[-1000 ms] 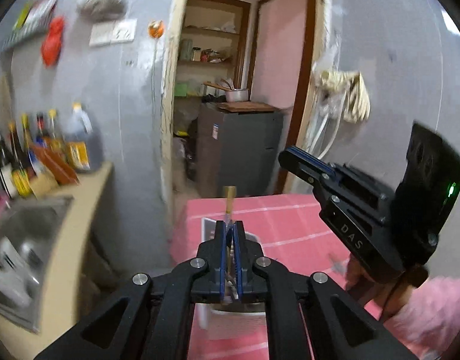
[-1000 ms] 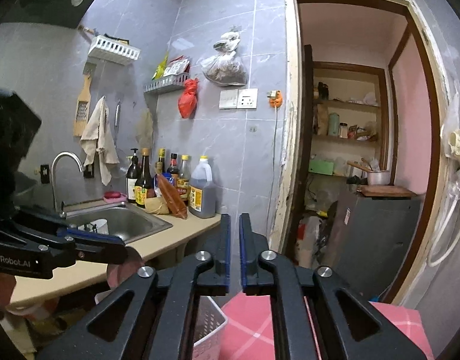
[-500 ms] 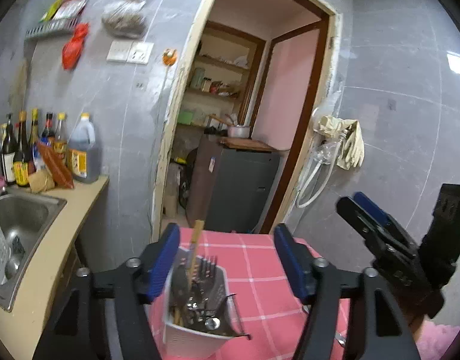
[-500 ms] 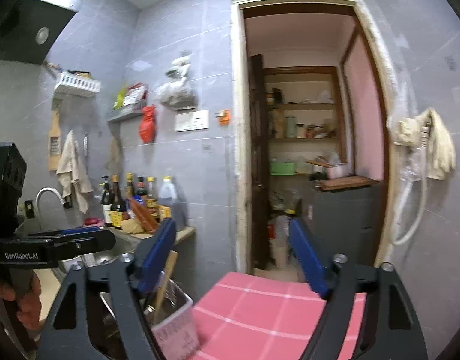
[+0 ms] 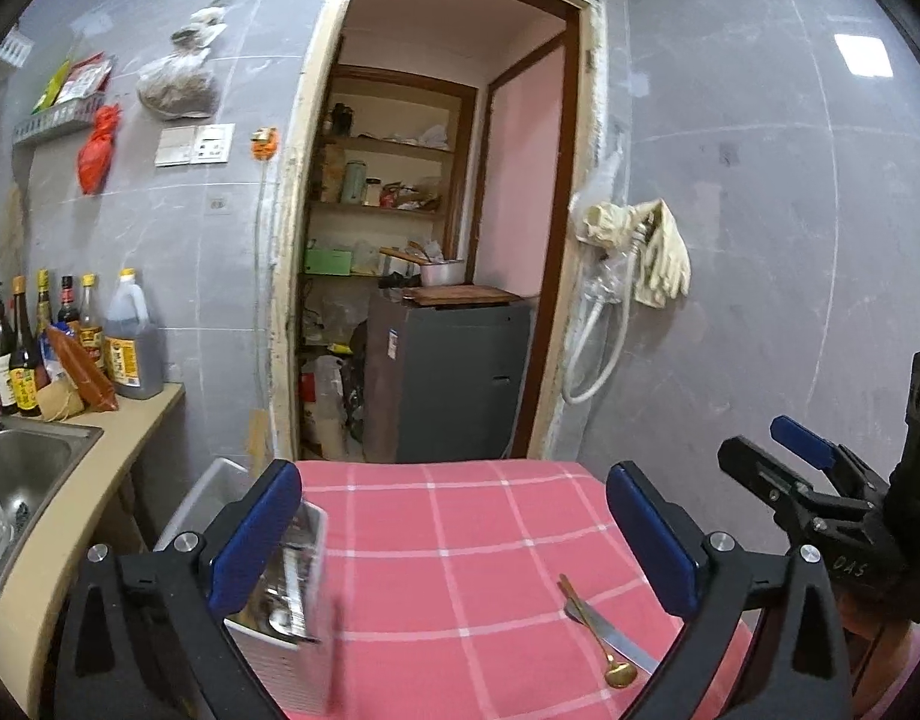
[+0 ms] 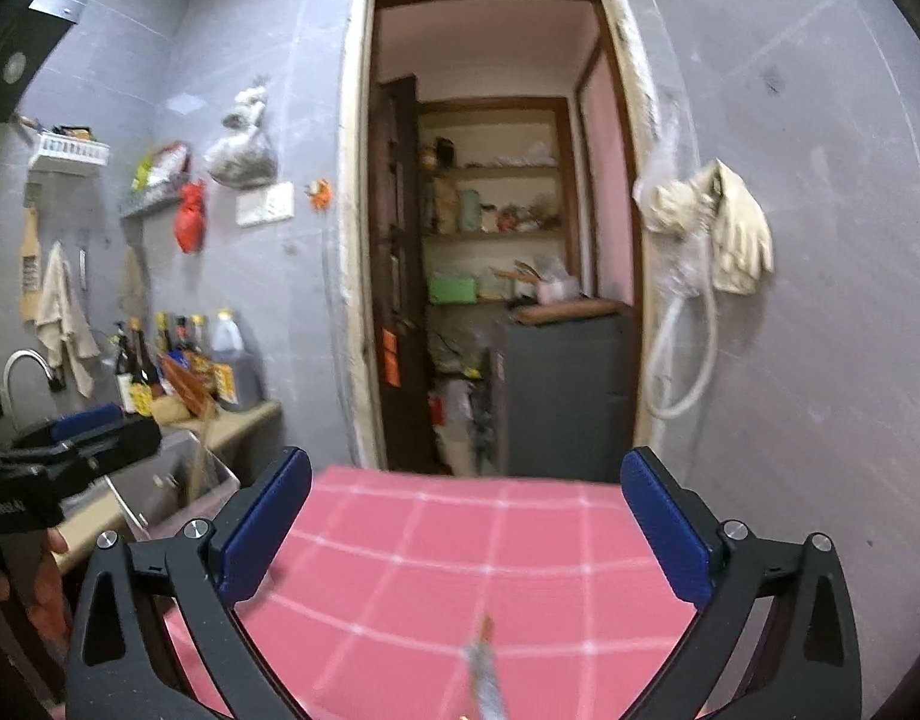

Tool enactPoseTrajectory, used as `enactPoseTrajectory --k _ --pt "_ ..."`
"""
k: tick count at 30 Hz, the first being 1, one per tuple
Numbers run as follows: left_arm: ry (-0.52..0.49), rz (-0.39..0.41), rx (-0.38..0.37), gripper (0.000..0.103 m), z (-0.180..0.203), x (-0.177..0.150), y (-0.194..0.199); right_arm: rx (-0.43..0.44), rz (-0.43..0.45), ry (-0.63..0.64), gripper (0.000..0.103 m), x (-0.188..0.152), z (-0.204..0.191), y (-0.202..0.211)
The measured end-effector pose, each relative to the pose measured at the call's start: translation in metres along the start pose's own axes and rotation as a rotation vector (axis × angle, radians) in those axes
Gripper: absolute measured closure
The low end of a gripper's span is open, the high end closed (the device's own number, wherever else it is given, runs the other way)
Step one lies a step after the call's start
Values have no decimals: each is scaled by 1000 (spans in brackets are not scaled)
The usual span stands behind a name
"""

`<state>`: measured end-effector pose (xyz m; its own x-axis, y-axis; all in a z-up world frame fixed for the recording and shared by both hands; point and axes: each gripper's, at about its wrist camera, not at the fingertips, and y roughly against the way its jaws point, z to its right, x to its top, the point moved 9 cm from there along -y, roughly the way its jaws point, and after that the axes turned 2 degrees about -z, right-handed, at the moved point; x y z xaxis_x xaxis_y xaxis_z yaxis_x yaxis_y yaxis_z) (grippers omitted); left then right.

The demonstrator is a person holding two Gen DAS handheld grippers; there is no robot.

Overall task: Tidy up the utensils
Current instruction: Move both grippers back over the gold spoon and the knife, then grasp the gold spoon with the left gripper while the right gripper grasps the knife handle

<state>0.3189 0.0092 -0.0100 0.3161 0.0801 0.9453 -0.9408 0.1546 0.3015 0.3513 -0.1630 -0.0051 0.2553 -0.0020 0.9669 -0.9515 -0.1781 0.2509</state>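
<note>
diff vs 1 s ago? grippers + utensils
The left gripper let go of the gold-handled utensil it had clamped over the white caddy; its jaws are opening, nothing between them. The right gripper, earlier shut and empty, is opening too. Both views swung right, toward the gold spoon and knife on the pink tablecloth. The caddy stayed put.

— Where are you looking from on your left gripper (image 5: 454, 531)?

— From just behind its two fingers, low over the pink checked tablecloth (image 5: 460, 516), facing the doorway (image 5: 436, 240). Your right gripper (image 5: 808, 480) pokes into that view at the right edge.

— And from your right gripper (image 6: 466, 525)?

— The same: close above the cloth (image 6: 460, 540), aimed slightly down at the doorway (image 6: 496, 240). Both views share the cloth, the doorway, the bottles (image 5: 70, 348) by the sink (image 5: 16, 468), and the gloves (image 5: 658, 258).
</note>
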Motion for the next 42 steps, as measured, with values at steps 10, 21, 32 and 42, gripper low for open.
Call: enactPoseTrajectory --k 10,21,32,42 --pt "-33 -110 -29 0 44 -49 -35 -55 -162 -1 1 -75 63 -12" --pt "-59 -205 -22 0 74 -106 -85 -37 -290 -46 1 -143 92 -44" --pt "26 -429 -89 11 72 -156 -130 -4 -427 -2 2 -173 77 -67" --pt "121 -570 -221 38 80 -180 -148 16 -568 49 9 -210 71 -53"
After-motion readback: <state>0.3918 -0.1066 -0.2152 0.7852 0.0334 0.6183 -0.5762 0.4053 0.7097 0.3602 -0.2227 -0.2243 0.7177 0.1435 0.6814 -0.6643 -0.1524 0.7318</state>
